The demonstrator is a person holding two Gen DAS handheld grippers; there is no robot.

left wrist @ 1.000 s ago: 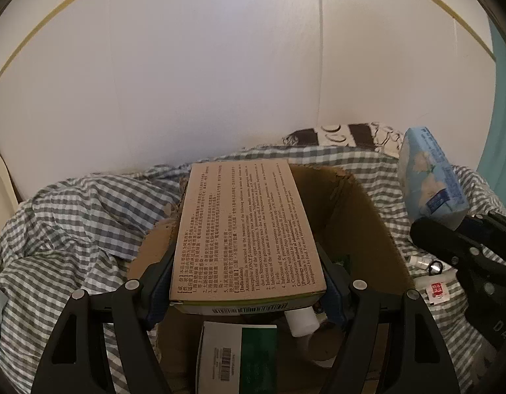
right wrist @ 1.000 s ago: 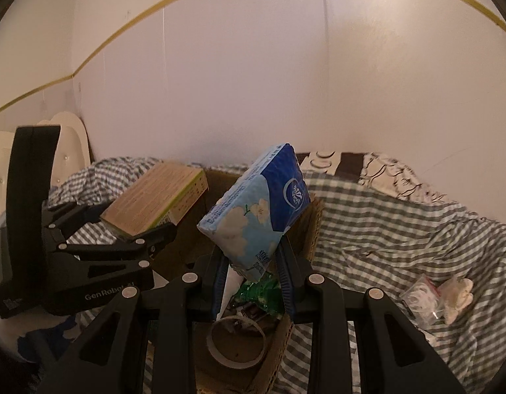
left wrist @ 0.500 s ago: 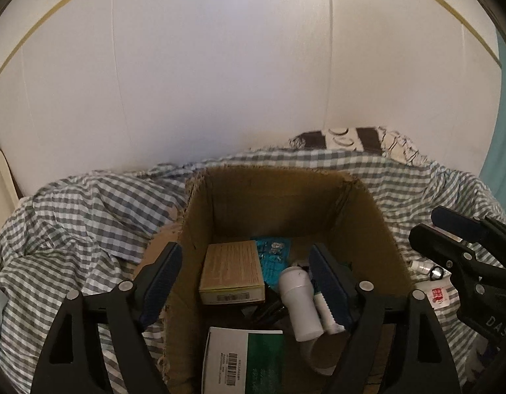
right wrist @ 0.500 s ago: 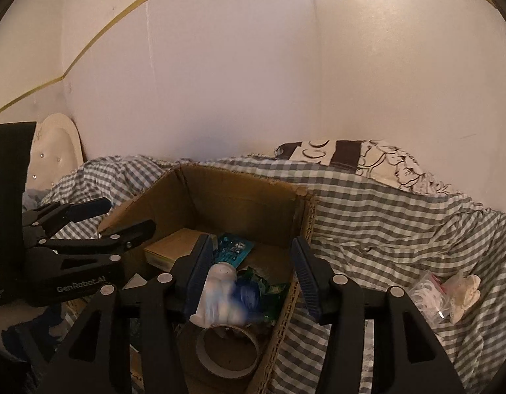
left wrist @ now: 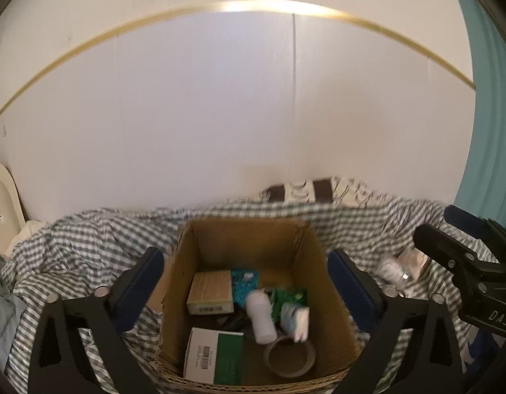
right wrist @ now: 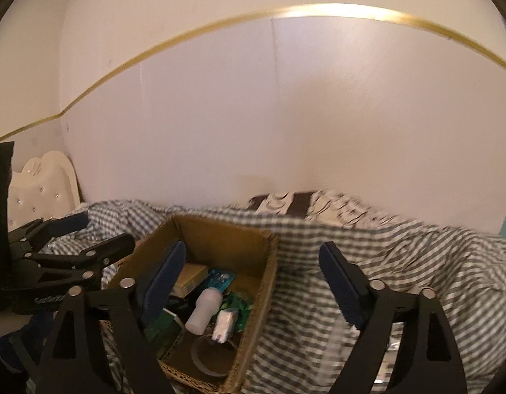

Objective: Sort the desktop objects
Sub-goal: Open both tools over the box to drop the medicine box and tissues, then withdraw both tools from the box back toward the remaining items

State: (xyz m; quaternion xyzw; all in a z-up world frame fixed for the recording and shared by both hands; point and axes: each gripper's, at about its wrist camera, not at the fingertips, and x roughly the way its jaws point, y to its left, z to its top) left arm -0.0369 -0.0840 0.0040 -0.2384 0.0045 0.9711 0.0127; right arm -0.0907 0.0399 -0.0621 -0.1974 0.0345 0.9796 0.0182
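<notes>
An open cardboard box (left wrist: 305, 246) sits on a grey checked cloth. Inside lie a tan medicine box (left wrist: 209, 290), a white bottle (left wrist: 260, 315), a tissue pack (left wrist: 295, 318), a green-and-white box (left wrist: 215, 354), a tape roll (left wrist: 290, 356) and a teal card (left wrist: 244, 282). My left gripper (left wrist: 244, 262) is open and empty above the box. My right gripper (right wrist: 253, 262) is open and empty over the box's right wall (right wrist: 263, 282); the bottle (right wrist: 203, 310) and tissue pack (right wrist: 225, 323) show below it.
The checked cloth (right wrist: 400, 262) covers the surface. Small clear-wrapped items (left wrist: 397, 269) lie right of the box. A patterned pillow (right wrist: 285, 202) lies by the white wall. A cream headboard (right wrist: 43, 184) stands at the left. A teal curtain (left wrist: 489, 98) hangs at the right.
Both grippers let go: the tan box and the tissue pack dropped into the cardboard box. Both jaws opened wide and the grippers pulled up and back.
</notes>
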